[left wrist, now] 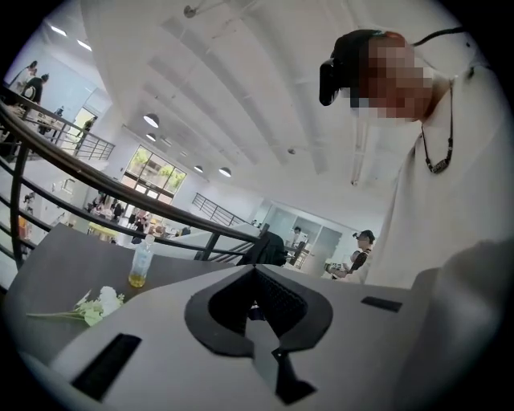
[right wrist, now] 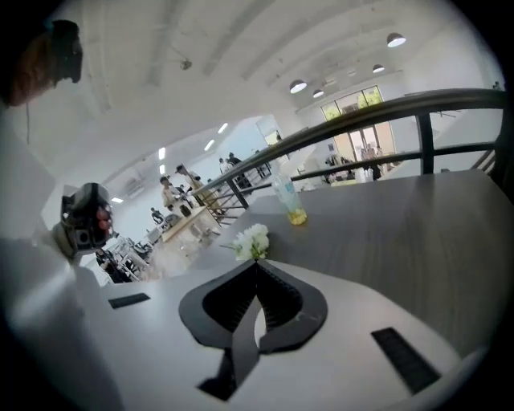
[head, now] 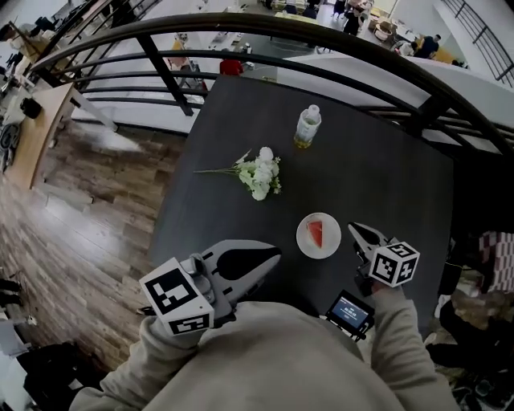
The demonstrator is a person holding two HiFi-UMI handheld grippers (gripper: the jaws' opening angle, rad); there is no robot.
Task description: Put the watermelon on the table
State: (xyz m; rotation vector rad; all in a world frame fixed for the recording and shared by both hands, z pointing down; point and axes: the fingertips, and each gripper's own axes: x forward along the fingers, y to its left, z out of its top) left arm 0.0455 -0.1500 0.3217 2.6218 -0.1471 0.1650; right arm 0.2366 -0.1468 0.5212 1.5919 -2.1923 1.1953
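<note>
The watermelon (head: 316,233) is a single red slice lying on a small white plate (head: 331,246), which sits on the dark table (head: 385,177) near the edge closest to the person. Neither gripper touches the slice or the plate.

The right gripper (head: 354,229) is just beside the plate's right rim, with its tips pointing across the table. Its own view shows the two jaws pressed together tip to tip (right wrist: 257,263) with nothing between them. The left gripper (head: 275,257) hangs off the plate's lower left, near the table's front edge. Its jaws also meet at the tips (left wrist: 255,271) and hold nothing. Each gripper carries one cube with square markers.

Beyond the plate, toward the middle of the table, a bunch of white flowers (head: 259,173) lies on its side with its stem trailing to the left. It also shows in the left gripper view (left wrist: 96,305) and the right gripper view (right wrist: 251,239). Farther back one clear bottle (head: 307,127) stands upright, well apart from the plate, with a little yellow liquid at the bottom (left wrist: 142,265) (right wrist: 287,197).

A small device with a lit screen (head: 349,311) sits below the right gripper, close to the person's sleeve. A curved dark railing (head: 241,24) runs around the far side of the table, and a wooden floor (head: 72,217) lies to the left.

The count is one slice, one plate, one bunch of flowers, one bottle and two grippers.
</note>
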